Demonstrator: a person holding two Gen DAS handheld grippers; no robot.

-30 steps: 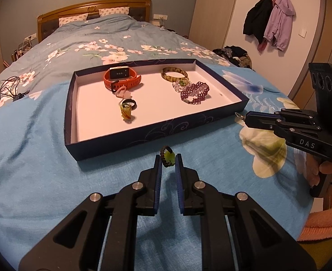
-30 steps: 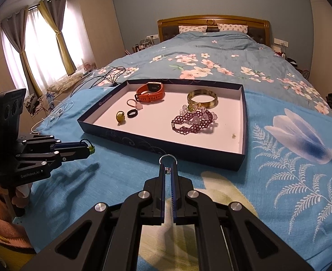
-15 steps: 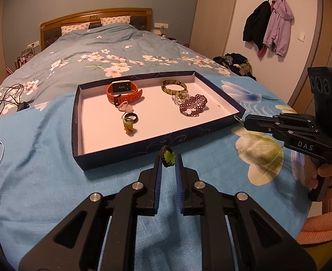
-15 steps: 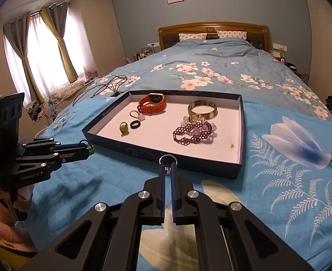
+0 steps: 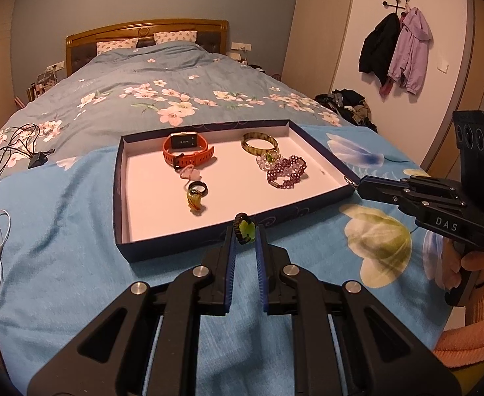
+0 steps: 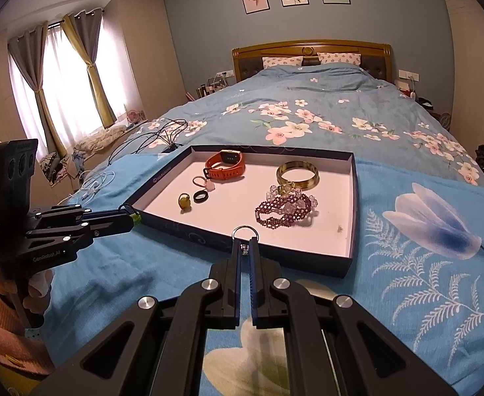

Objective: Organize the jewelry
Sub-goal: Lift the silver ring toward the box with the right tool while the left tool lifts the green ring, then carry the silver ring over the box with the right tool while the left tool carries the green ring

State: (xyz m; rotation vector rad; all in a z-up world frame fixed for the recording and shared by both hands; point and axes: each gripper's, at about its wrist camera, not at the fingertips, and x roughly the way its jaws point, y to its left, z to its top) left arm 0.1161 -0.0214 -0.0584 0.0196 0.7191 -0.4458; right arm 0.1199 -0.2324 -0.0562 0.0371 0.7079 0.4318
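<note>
Orange watch [image 5: 186,149], bangle [image 5: 259,142], beaded bracelets [image 5: 285,173] and two rings [image 5: 196,194] already lie in the tray [image 5: 123,178], while my left hand-held gripper [image 5: 245,234] pinches a green ring [image 5: 244,228] and my right hand-held gripper [image 6: 245,246] a metal ring [image 6: 245,232], both near its front wall and, I judge, next in.

A: What is the left gripper [image 5: 244,235] holding?
B: A green ring [image 5: 244,228], pinched between its tips, just before the tray's [image 5: 149,250] near wall.
A: What's in the tray?
B: An orange watch [image 5: 186,153], a pink charm [image 5: 189,173], a black ring [image 5: 198,187], a yellow ring [image 5: 195,199], a bangle [image 5: 259,141], and beaded bracelets [image 5: 285,173].
A: The right gripper [image 5: 352,182]?
B: At the tray's right corner, a silver ring [image 5: 350,181] at its closed tips.
</note>
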